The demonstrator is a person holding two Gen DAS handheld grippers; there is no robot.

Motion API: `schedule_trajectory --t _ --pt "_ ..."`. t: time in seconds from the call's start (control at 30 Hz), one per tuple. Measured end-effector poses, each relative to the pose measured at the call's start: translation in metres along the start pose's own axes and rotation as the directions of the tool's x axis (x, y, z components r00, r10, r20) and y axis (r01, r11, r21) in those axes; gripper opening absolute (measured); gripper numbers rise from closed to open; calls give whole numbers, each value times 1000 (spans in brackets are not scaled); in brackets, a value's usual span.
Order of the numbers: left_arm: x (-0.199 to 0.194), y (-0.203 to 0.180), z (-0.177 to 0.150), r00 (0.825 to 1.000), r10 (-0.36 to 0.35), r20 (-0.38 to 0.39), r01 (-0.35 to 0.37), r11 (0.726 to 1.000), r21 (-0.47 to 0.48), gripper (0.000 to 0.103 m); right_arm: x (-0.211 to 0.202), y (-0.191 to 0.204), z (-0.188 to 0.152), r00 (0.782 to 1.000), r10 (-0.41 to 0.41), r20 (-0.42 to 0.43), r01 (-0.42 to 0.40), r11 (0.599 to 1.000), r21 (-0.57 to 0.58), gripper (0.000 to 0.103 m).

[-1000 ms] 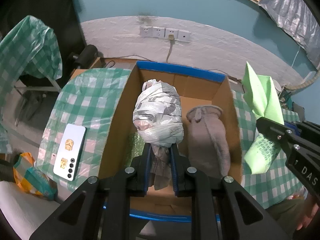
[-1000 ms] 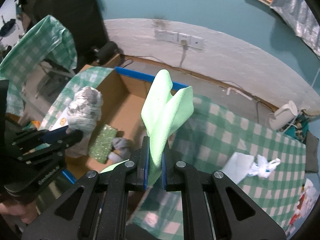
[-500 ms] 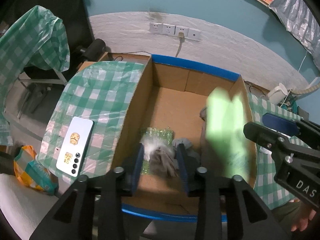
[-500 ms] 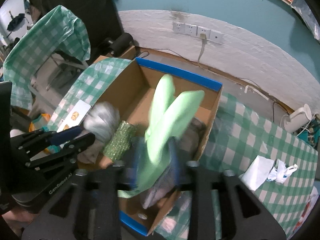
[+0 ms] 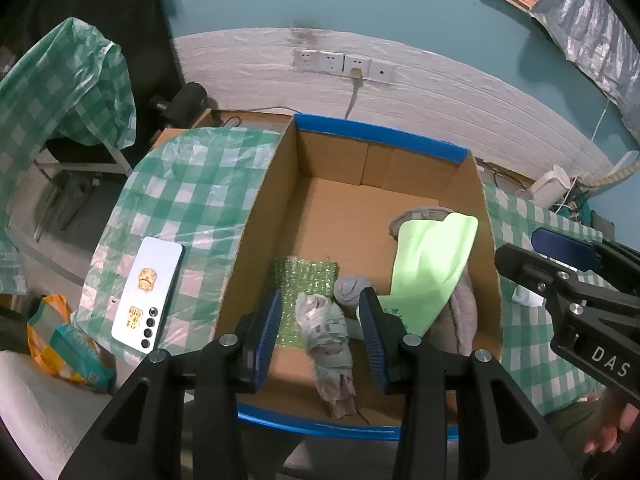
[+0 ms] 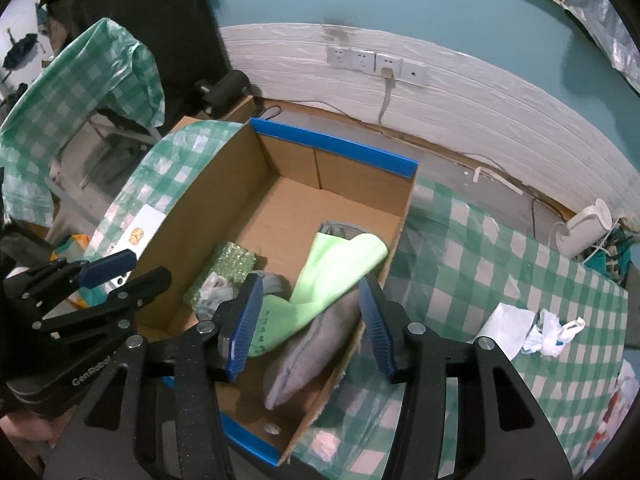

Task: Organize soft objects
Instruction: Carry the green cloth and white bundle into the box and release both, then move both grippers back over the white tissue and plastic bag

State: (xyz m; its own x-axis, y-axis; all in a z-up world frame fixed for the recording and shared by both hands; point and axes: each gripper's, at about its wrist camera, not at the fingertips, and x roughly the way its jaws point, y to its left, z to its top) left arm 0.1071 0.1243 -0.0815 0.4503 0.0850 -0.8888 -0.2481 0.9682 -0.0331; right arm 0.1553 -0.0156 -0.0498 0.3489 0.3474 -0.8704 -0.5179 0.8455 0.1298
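An open cardboard box (image 5: pixel 264 216) with blue-taped rims stands on the checked tablecloth. My left gripper (image 5: pixel 320 294) hovers open over its near end. Below its spread fingers a grey-white plastic-wrapped bundle (image 5: pixel 326 332) lies loose on the box floor. Next to it lie a green bubble-textured pad (image 5: pixel 306 276) and a small grey sock (image 5: pixel 352 288). My right gripper (image 6: pixel 311 280) hangs over the box's right side, its jaws opening, touching nothing. The light green cloth (image 6: pixel 340 264) lies under it, draped on a long grey fabric piece (image 6: pixel 312 344) against the right wall.
A white phone (image 5: pixel 148 292) lies on the tablecloth (image 5: pixel 192 184) left of the box. An orange and teal packet (image 5: pixel 64 344) sits lower left. Right of the box are a white tissue (image 6: pixel 508 328) and crumpled plastic (image 6: pixel 552 330). A cloth-draped chair (image 5: pixel 68 88) stands far left.
Both grippers went from shut to open. The wrapped bundle dropped from my left gripper onto the box floor. The green cloth fell from my right gripper onto the grey fabric.
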Motion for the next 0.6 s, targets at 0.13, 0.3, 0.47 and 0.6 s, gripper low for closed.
schedule_trajectory --t 0.13,0.3,0.47,0.6 --pt "-4 -6 2 1000 4 9 -4 1000 9 46 -3 -6 -1 1000 -6 5 6 1000 7 51" --pt "-7 -13 3 1000 15 20 -15 1000 24 49 -7 -13 -3 1000 -13 11 13 1000 15 52" --pt "-9 -24 5 1000 15 23 -16 999 42 58 -12 -25 -7 1000 -27 13 27 999 25 54" --pt "-11 -35 6 999 22 32 -24 998 60 69 -15 -37 -12 999 -43 9 43 999 33 56"
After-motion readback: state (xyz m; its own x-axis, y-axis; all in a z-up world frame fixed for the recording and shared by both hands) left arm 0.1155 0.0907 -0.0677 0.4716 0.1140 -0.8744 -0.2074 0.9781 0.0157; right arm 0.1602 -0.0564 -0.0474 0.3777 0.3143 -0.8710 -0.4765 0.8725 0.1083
